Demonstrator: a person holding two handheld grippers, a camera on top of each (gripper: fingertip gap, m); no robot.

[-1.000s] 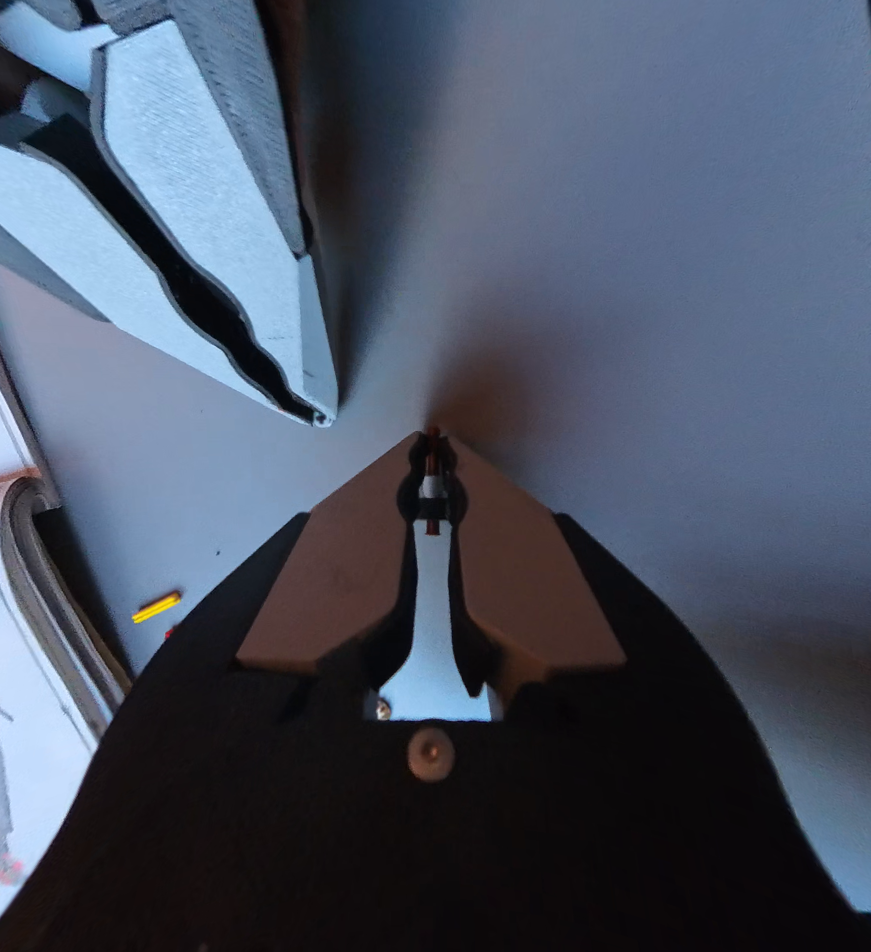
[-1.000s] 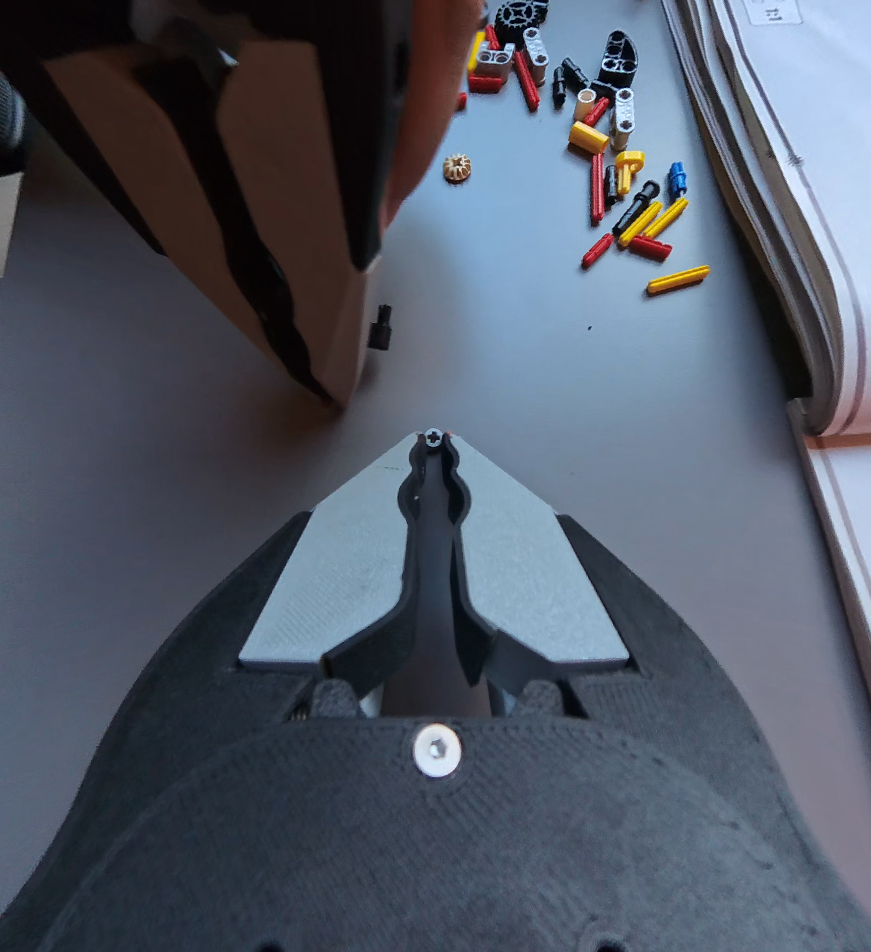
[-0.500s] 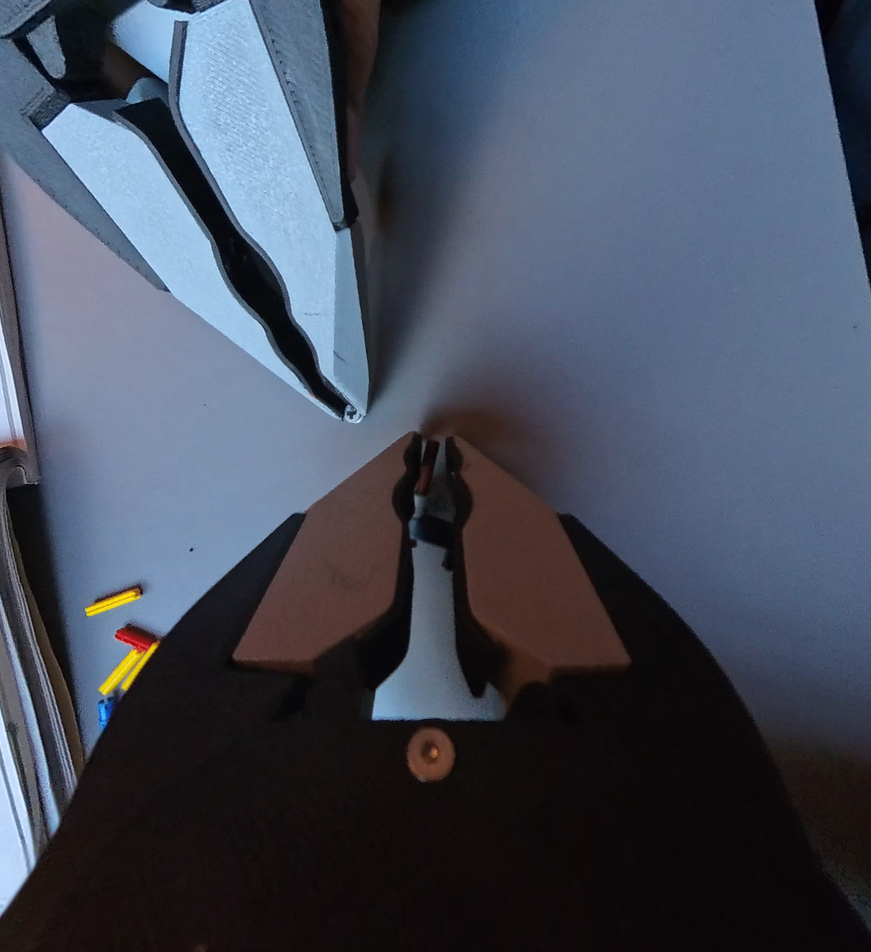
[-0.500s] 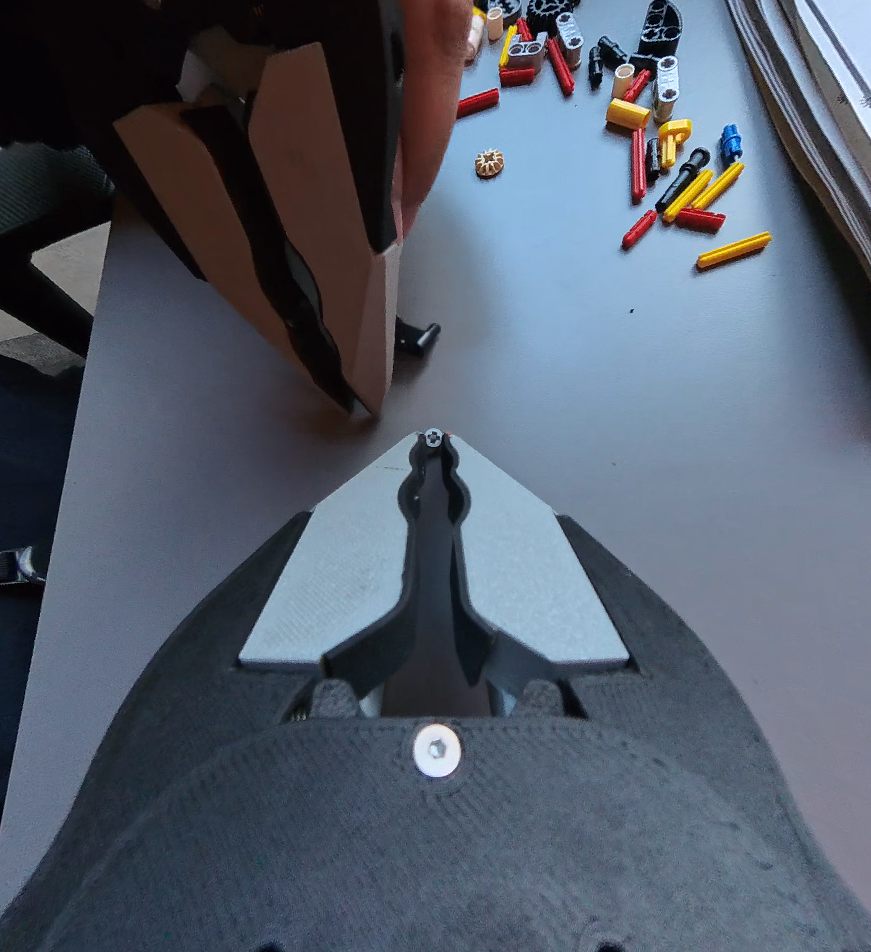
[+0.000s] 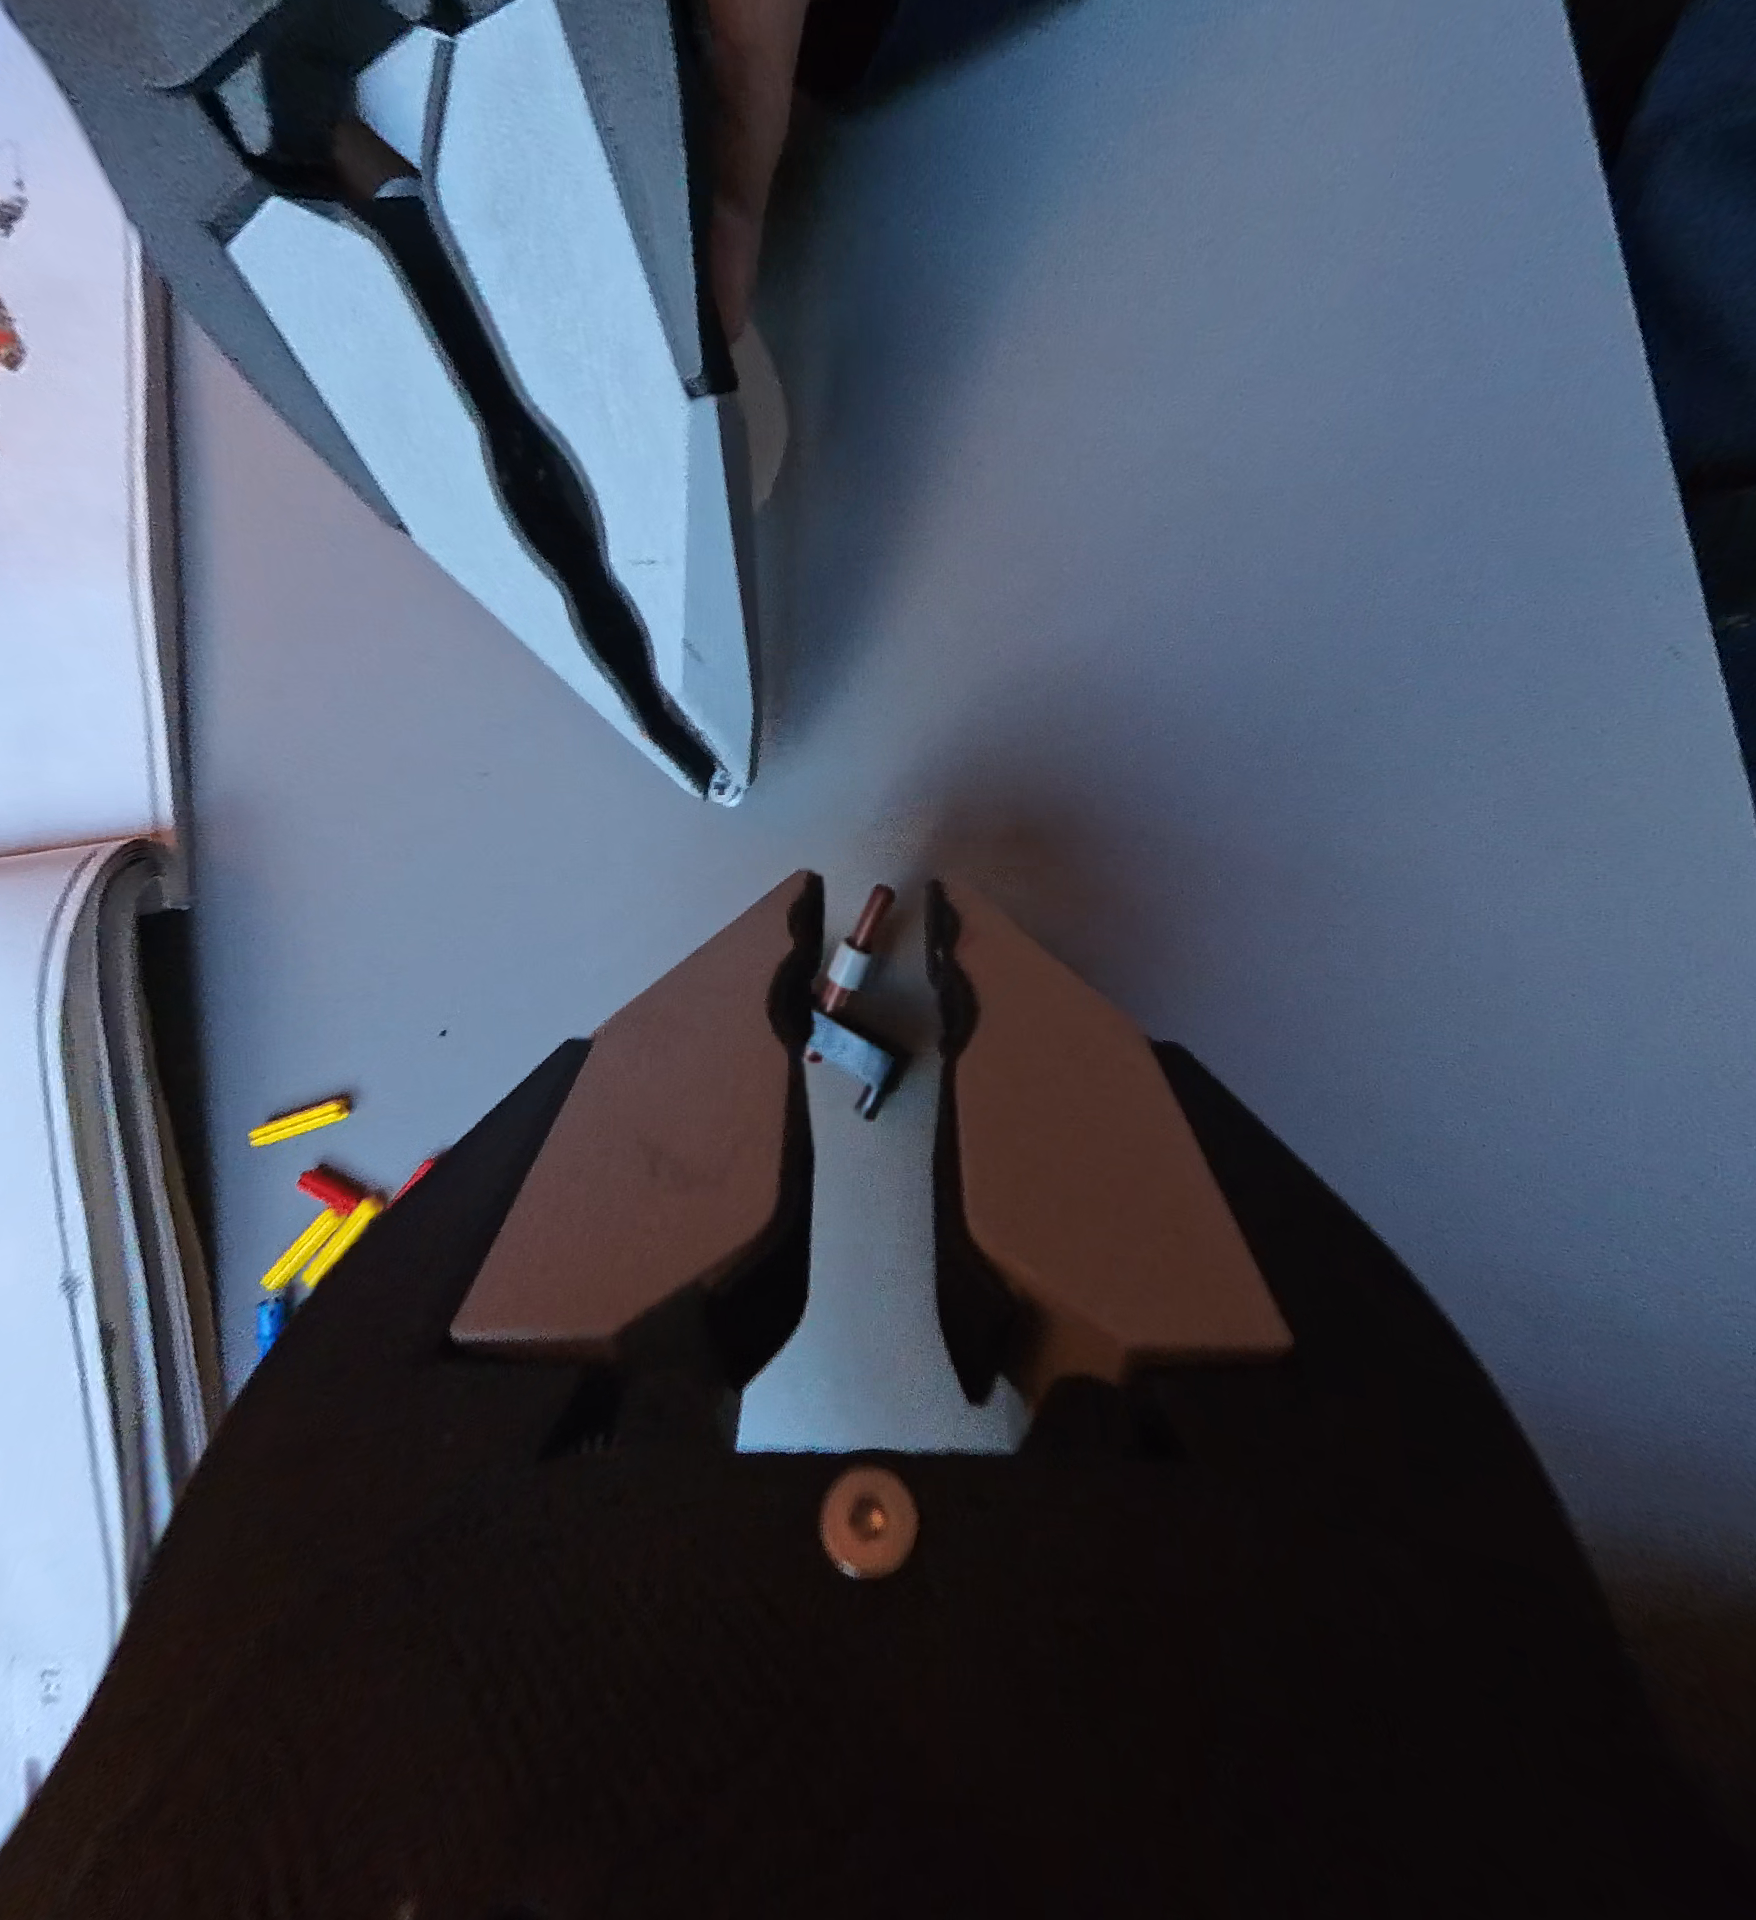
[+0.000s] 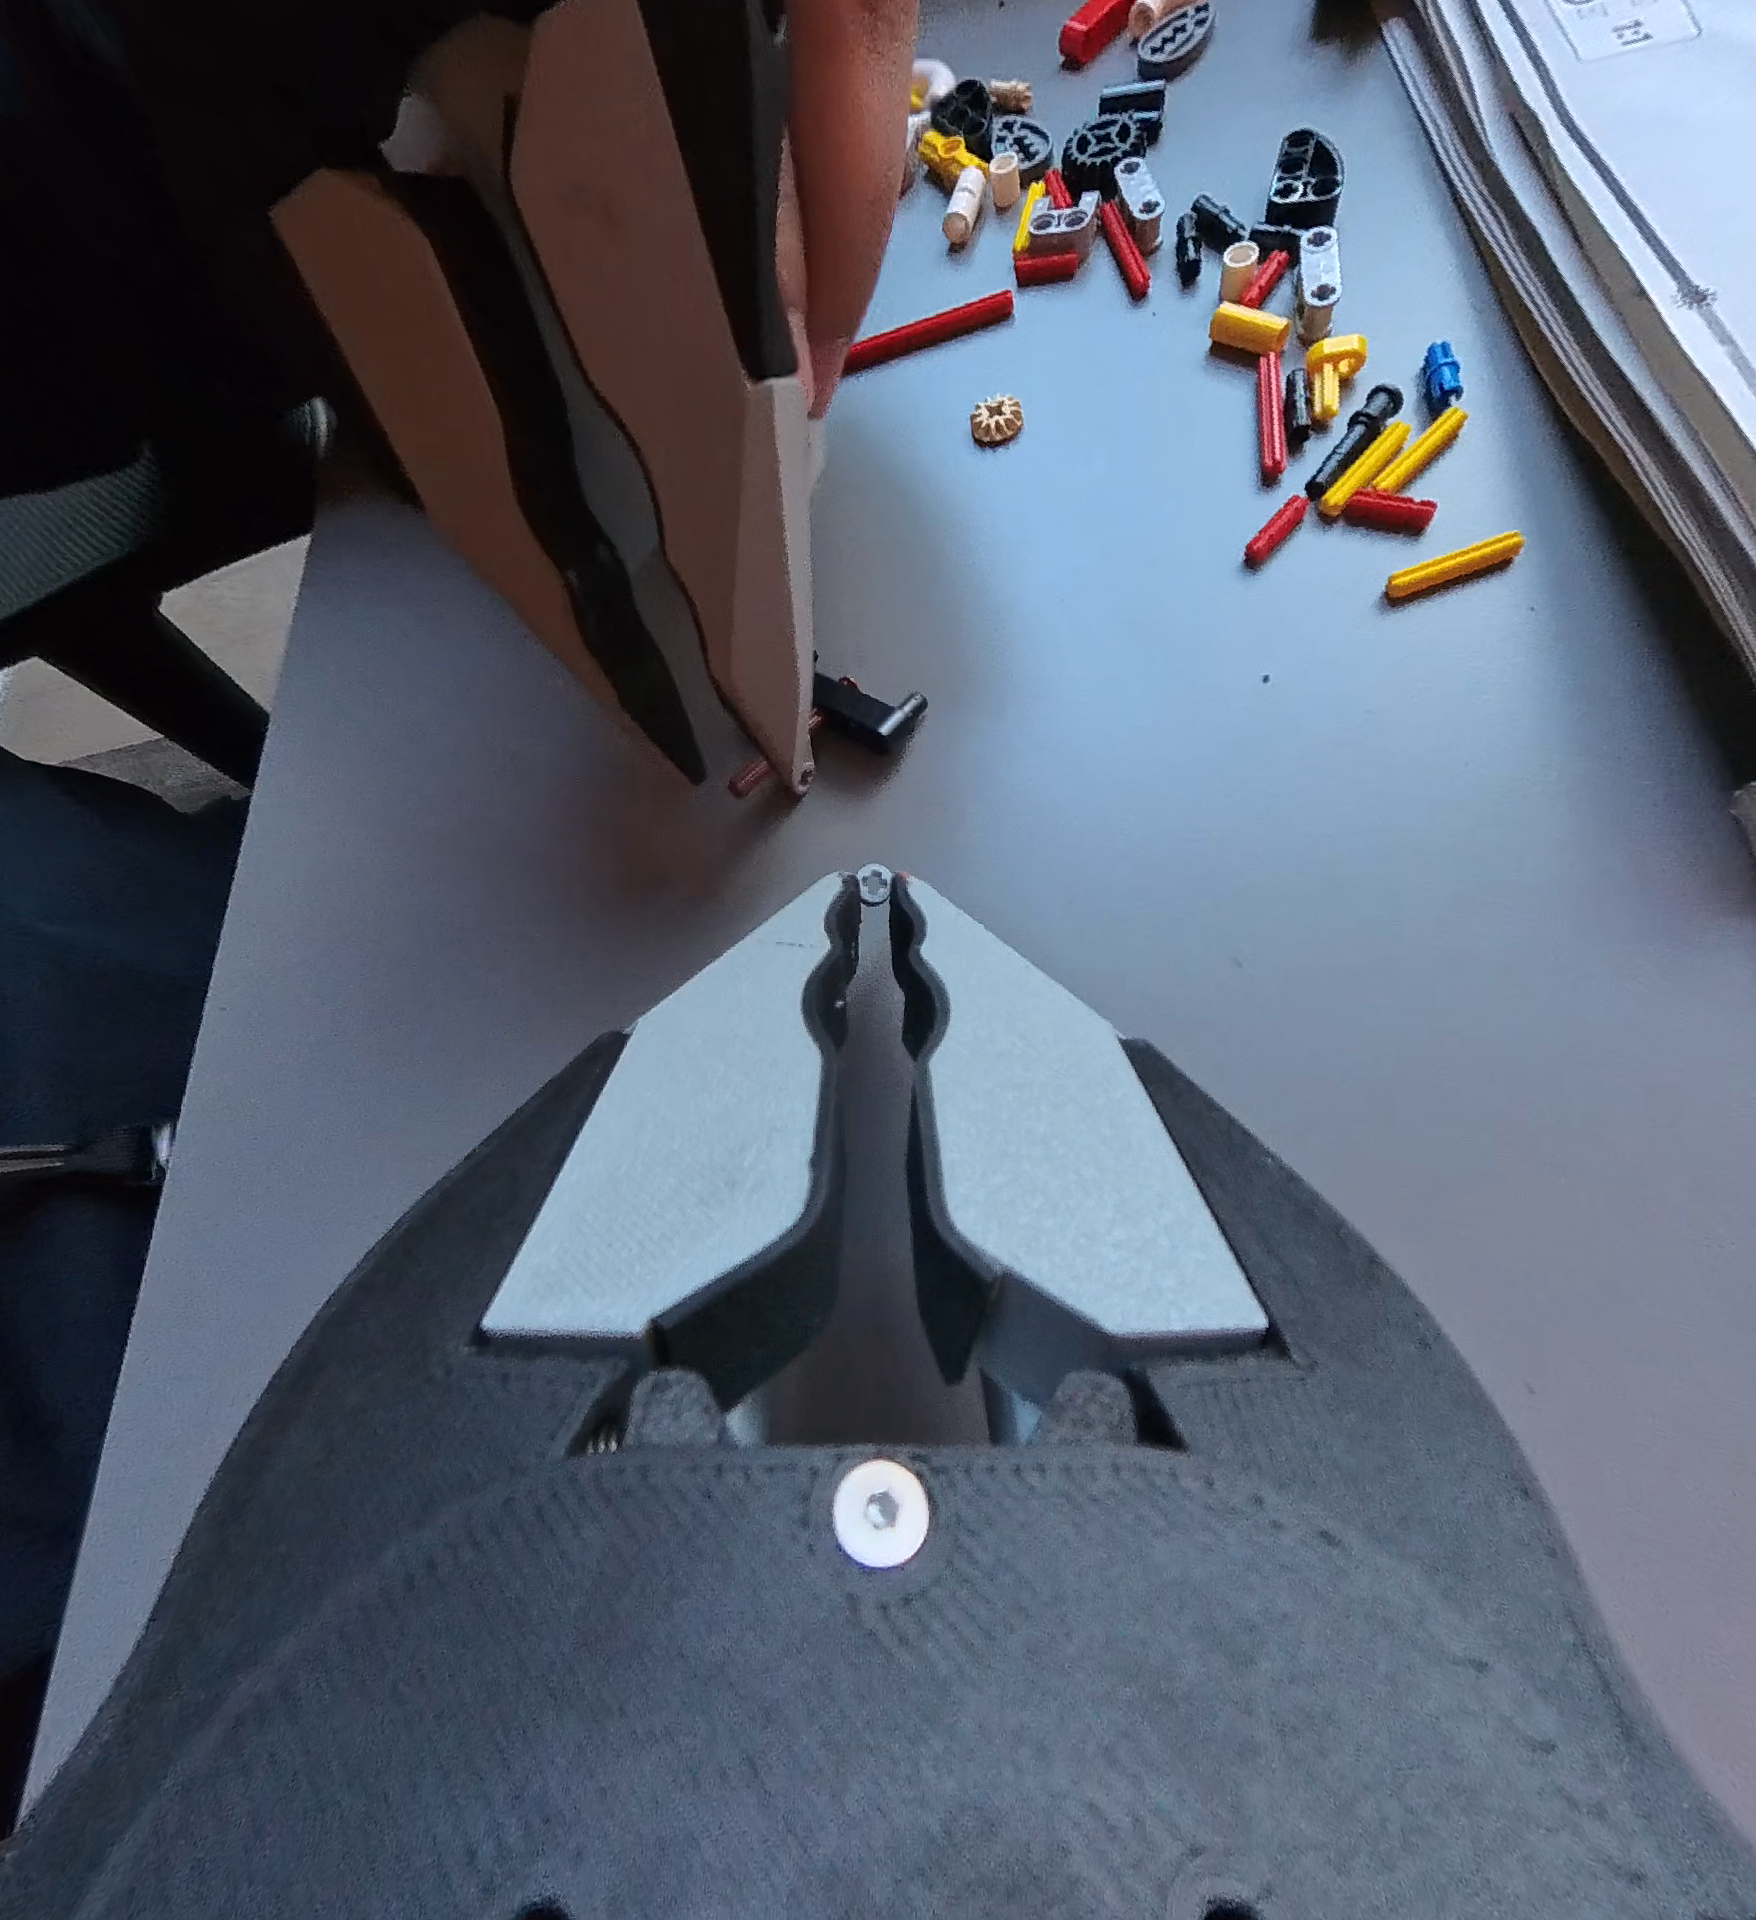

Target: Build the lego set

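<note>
The work surface is a flat grey table [image 6: 1217, 831] with a matte finish, lit unevenly so that parts read cool blue-grey and parts warm and shadowed. Beyond its left edge in the right wrist view, a black chair [image 6: 74, 582] with a mesh part and dark legs stands over a pale floor [image 6: 219, 603]. A thick open book [image 6: 1684, 312] with white pages lies along the table's far side.

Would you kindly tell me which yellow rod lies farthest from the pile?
The long yellow rod lying alone nearest the booklet; the other yellow rods lie among the pile's pieces.
</note>
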